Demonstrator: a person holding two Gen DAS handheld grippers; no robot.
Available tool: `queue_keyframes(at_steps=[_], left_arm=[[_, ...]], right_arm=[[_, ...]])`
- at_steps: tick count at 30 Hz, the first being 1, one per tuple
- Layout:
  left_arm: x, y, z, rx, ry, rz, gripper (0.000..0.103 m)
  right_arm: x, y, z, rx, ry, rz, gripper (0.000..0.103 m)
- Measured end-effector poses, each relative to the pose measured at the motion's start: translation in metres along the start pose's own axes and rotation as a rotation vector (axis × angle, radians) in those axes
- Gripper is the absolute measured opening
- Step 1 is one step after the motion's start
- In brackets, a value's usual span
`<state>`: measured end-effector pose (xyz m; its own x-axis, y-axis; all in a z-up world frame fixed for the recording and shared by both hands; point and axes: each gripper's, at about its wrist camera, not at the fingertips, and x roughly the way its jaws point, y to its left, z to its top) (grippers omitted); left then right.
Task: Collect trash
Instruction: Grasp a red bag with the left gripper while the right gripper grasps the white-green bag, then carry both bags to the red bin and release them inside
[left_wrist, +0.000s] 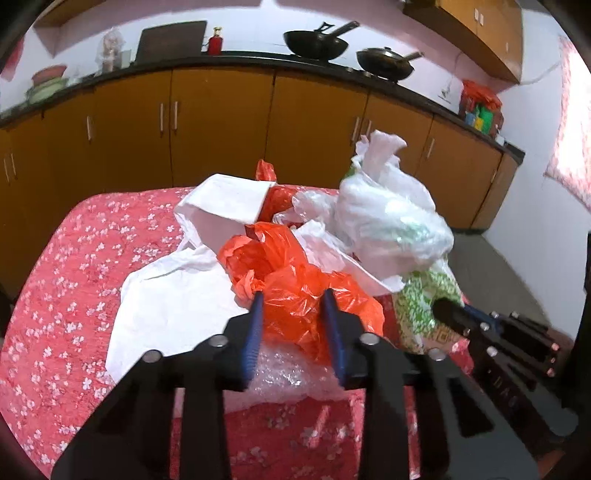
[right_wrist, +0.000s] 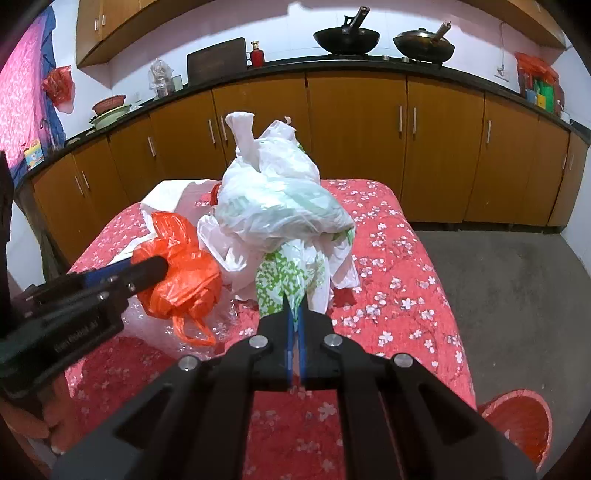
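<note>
A heap of trash lies on a table under a red flowered cloth (left_wrist: 66, 258). It holds an orange plastic bag (left_wrist: 295, 291), white bags (left_wrist: 384, 218), a white box (left_wrist: 225, 206), a green-and-white patterned bag (right_wrist: 284, 273) and bubble wrap (left_wrist: 280, 373). My left gripper (left_wrist: 293, 299) has its jaws around the orange bag, a gap still between them. It shows in the right wrist view (right_wrist: 151, 271) against the orange bag (right_wrist: 177, 273). My right gripper (right_wrist: 294, 314) is shut on the patterned bag's lower end. It shows in the left wrist view (left_wrist: 448, 314) beside that bag (left_wrist: 421, 306).
An orange bin (right_wrist: 517, 424) stands on the grey floor to the right of the table. Brown kitchen cabinets (right_wrist: 354, 140) with a dark counter run behind the table, with two woks (right_wrist: 347, 37) on top.
</note>
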<state>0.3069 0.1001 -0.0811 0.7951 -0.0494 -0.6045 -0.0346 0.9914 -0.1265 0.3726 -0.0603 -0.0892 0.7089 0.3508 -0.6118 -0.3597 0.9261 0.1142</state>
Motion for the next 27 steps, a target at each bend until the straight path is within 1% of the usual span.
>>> queue_keyframes(at_steps=[1, 3, 6, 10, 13, 22, 27], left_arm=[[-0.002, -0.001, -0.001, 0.013, -0.005, 0.006, 0.022], [-0.006, 0.001, -0.003, 0.011, -0.015, 0.015, 0.016], [-0.015, 0.007, -0.004, -0.008, -0.021, 0.016, 0.013], [-0.031, 0.013, -0.004, -0.019, -0.041, 0.02, 0.013], [-0.046, 0.014, -0.004, -0.014, -0.067, 0.037, 0.013], [-0.082, 0.023, 0.002, -0.019, -0.137, 0.075, 0.013], [-0.094, 0.02, 0.006, -0.002, -0.157, 0.083, 0.013]], right_arm=[[-0.001, 0.0, 0.0, 0.0, 0.0, 0.0, 0.004], [-0.002, 0.0, -0.001, -0.004, -0.002, -0.002, 0.004], [-0.008, 0.002, -0.004, -0.022, -0.009, -0.009, 0.004], [-0.018, 0.001, -0.008, -0.043, -0.025, -0.019, 0.004], [-0.029, 0.0, -0.01, -0.052, -0.044, -0.028, 0.004], [-0.066, -0.014, -0.007, -0.027, -0.099, -0.049, 0.004], [-0.082, -0.025, -0.006, -0.005, -0.122, -0.073, 0.004]])
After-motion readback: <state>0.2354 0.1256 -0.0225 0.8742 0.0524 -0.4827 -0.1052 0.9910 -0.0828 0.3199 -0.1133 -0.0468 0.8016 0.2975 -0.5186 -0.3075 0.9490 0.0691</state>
